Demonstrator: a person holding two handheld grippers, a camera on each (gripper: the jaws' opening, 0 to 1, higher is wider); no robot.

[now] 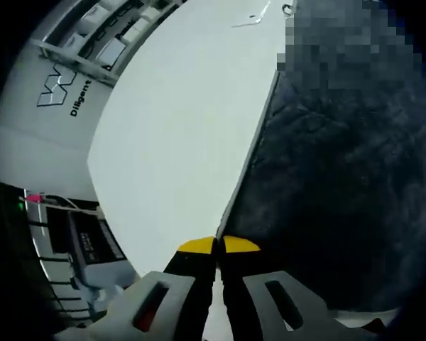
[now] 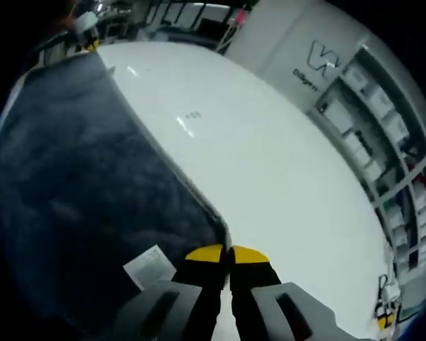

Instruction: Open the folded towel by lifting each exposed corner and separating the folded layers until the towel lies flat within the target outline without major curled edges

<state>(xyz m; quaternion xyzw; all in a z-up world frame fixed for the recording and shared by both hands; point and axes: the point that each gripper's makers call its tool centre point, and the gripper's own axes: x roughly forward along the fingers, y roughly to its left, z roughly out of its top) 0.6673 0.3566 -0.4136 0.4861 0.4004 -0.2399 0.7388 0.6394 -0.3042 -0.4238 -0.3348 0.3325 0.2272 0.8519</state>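
A dark blue towel [image 1: 341, 177] lies spread on a white table [image 1: 177, 128]. Its long edge runs straight down to my left gripper [image 1: 219, 246], whose yellow-tipped jaws are shut on that edge. In the right gripper view the same towel [image 2: 78, 185] covers the left side, with a white label [image 2: 150, 266] sewn near its corner. My right gripper [image 2: 227, 253] is shut on the towel's corner where the edge ends. The pinched cloth itself is hidden between the jaws in both views.
Bare white table [image 2: 270, 156] stretches beside the towel. Shelving with boxes [image 2: 383, 142] and a white wall with a logo [image 1: 64, 92] stand beyond the table. A small yellow item [image 2: 383, 312] sits near the table's edge. A grey device [image 1: 92, 245] stands below the table's rim.
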